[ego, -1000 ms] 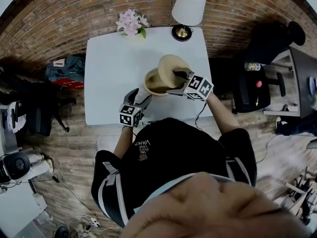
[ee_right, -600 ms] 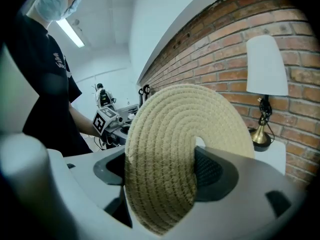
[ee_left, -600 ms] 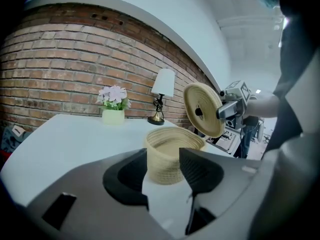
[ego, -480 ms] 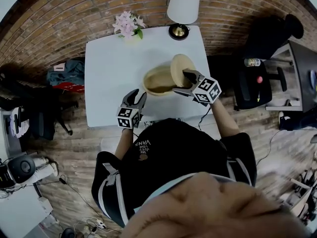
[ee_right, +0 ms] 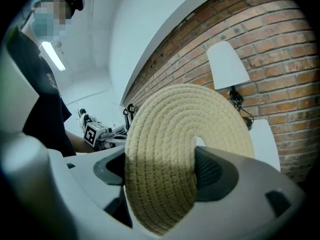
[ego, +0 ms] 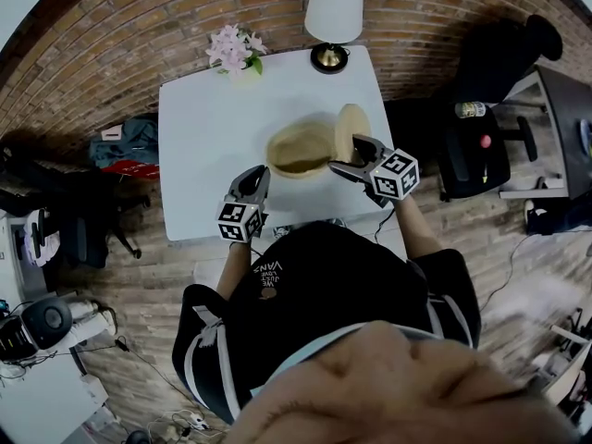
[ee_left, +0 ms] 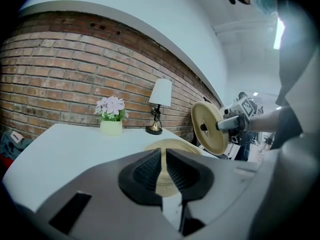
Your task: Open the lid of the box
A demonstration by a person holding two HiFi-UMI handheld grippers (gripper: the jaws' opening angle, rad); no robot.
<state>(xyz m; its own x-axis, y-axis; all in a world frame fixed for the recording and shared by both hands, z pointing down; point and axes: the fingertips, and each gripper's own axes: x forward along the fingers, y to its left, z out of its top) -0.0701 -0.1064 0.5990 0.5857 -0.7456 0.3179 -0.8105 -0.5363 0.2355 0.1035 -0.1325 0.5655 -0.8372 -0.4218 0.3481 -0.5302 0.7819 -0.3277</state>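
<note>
The round woven box (ego: 301, 146) stands uncovered on the white table (ego: 203, 128); in the left gripper view the box (ee_left: 172, 146) lies just beyond my jaws. Its woven lid (ego: 351, 129) stands on edge in the air, right of the box. My right gripper (ego: 356, 154) is shut on the lid (ee_right: 185, 134), one pad on each face. My left gripper (ego: 254, 181) hovers at the table's near edge, short of the box. Its jaws are closing, nearly together, with nothing between them (ee_left: 164, 156). From there the lid (ee_left: 209, 127) shows at the right.
A white-shaded lamp (ego: 333, 12) and a pot of pink flowers (ego: 233, 49) stand at the table's far edge. A black chair (ego: 472, 146) is right of the table. Bags lie on the floor at the left (ego: 125, 141). A brick wall runs behind.
The right gripper has carried the lid off the box, rightward and up onto its edge. The left gripper's jaws have closed from wide to nearly together.
</note>
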